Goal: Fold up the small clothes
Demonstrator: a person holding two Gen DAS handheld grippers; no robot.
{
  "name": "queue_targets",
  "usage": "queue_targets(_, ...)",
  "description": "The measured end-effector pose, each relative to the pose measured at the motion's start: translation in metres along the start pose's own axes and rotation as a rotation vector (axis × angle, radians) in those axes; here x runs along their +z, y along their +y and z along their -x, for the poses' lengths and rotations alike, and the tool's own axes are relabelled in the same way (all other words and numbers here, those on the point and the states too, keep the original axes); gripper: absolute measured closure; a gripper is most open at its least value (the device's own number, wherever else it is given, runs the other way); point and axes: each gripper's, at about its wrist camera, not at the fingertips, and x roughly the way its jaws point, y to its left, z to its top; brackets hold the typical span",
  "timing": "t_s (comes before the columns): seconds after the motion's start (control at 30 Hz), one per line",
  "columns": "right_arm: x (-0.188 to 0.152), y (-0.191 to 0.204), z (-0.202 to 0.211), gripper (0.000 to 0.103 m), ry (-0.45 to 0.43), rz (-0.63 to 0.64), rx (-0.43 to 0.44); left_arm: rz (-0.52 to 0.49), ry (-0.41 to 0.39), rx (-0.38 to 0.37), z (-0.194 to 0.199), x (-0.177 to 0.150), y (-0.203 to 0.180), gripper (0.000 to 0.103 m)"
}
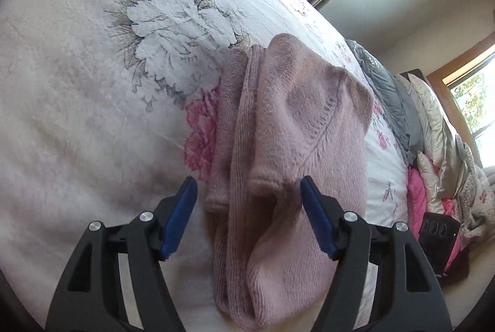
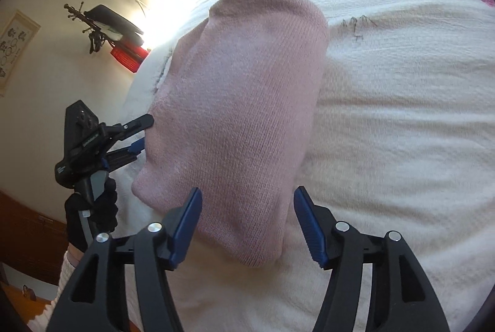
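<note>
floral bedspread (image 1: 77, 115) | pink knit (image 1: 294, 131) mid-bed | both tongs agape

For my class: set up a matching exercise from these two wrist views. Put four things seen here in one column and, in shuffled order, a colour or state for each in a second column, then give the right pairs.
Column one:
1. knitted garment
2. bedspread
3. left gripper
4. gloved hand

Column two:
A. black, gripping a handle
B. white with printed flowers
C. dusty pink, lying folded on the bed
D. jaws open around a cuff edge

Right pairs: 1-C, 2-B, 3-D, 4-A
</note>
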Motion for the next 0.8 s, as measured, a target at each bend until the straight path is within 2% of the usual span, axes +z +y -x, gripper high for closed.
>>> queue_targets(0.03,0.004,-0.002,-0.001,0.035,-0.004,-0.008,0.009,0.016,0.008,-0.012,-0.006,0.005,0.002,0.034)
queue_targets(0.17,0.019,-0.017,-0.008,0.035,-0.003,-0.054,0.076,0.062,0.051,-0.065,-0.028,0.022,0.009,0.03)
queue_targets(0.3,0.03,-0.03,-0.021,0.031,-0.006,-0.097,0.134,0.109,0.089,-0.174,-0.045,0.03,0.017,0.029)
queue_targets(0.43,0.043,-0.046,-0.042,0.027,-0.003,-0.169,0.216,0.063,0.123,-0.229,-0.058,0.03,0.01,0.023)
queue_targets(0.57,0.049,-0.056,-0.064,0.017,0.0,-0.223,0.259,-0.049,0.142,-0.188,-0.069,0.023,-0.012,0.022)
queue_targets(0.63,0.051,-0.057,-0.07,0.017,-0.002,-0.232,0.271,-0.077,0.145,-0.17,-0.071,0.02,-0.018,0.027)
queue_targets(0.67,0.052,-0.057,-0.071,0.017,-0.001,-0.232,0.277,-0.072,0.147,-0.173,-0.071,0.02,-0.017,0.034)
queue_targets(0.7,0.053,-0.057,-0.072,0.021,-0.001,-0.235,0.278,-0.057,0.148,-0.189,-0.072,0.021,-0.016,0.042)
queue_targets(0.8,0.05,-0.058,-0.064,0.043,-0.009,-0.227,0.284,-0.05,0.136,-0.209,-0.069,0.02,-0.013,0.054)
